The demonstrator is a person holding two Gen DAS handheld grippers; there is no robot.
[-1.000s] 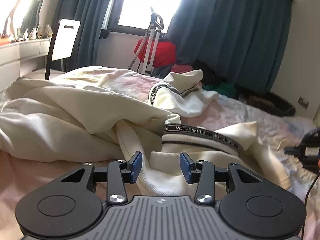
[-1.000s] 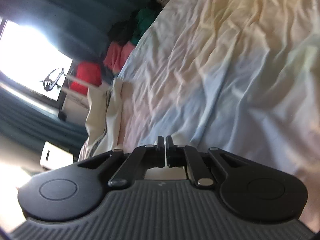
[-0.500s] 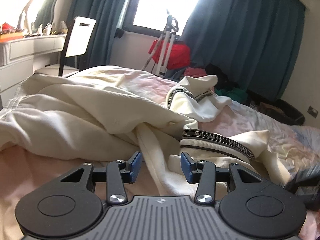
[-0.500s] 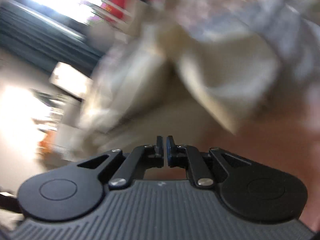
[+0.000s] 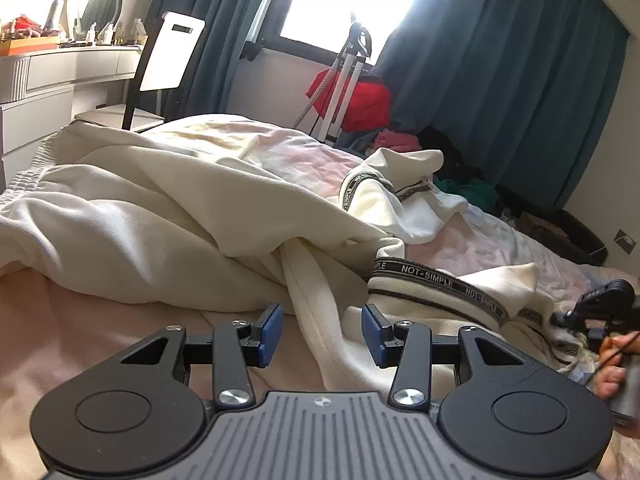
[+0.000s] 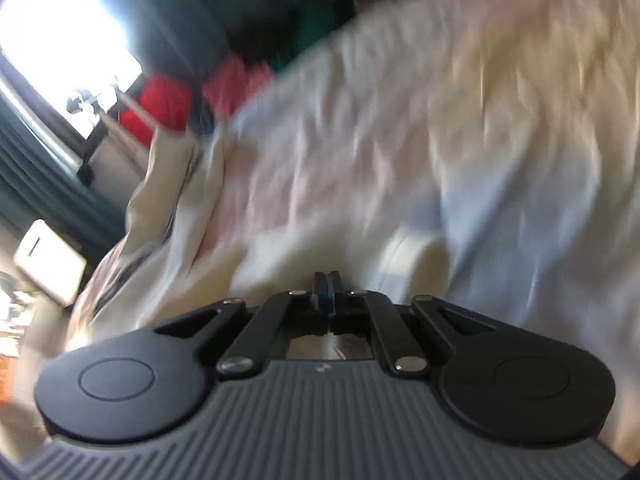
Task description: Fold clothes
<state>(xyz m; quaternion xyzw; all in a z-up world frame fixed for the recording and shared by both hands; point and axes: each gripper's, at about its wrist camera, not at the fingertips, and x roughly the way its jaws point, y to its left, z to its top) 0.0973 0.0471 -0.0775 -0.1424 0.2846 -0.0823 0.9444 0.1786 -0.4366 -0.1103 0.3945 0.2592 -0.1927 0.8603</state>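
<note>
A cream garment (image 5: 160, 216) lies crumpled across the bed, with a black band reading "NOT-SIMPLE" (image 5: 436, 280) on its right part. My left gripper (image 5: 322, 332) is open and low over the sheet. A ribbed cream fold of the garment lies between its blue pads (image 5: 272, 332). My right gripper (image 5: 596, 308) shows at the right edge of the left wrist view, held by a hand beside the garment's right end. In the blurred right wrist view the right gripper (image 6: 327, 284) is shut, its tips just short of the cream garment (image 6: 176, 208).
The bed has a pastel sheet (image 5: 80, 320). Beyond it stand a white chair (image 5: 172, 56), a dresser (image 5: 60, 76), a metal stand with a red item (image 5: 352, 92), teal curtains (image 5: 500, 80) and a heap of clothes on the floor (image 5: 400, 140).
The right gripper swung fast across the bed, staying shut, and now points at the garment's edge. The left gripper stayed open and shifted slightly, so the garment sits further right in its view.
</note>
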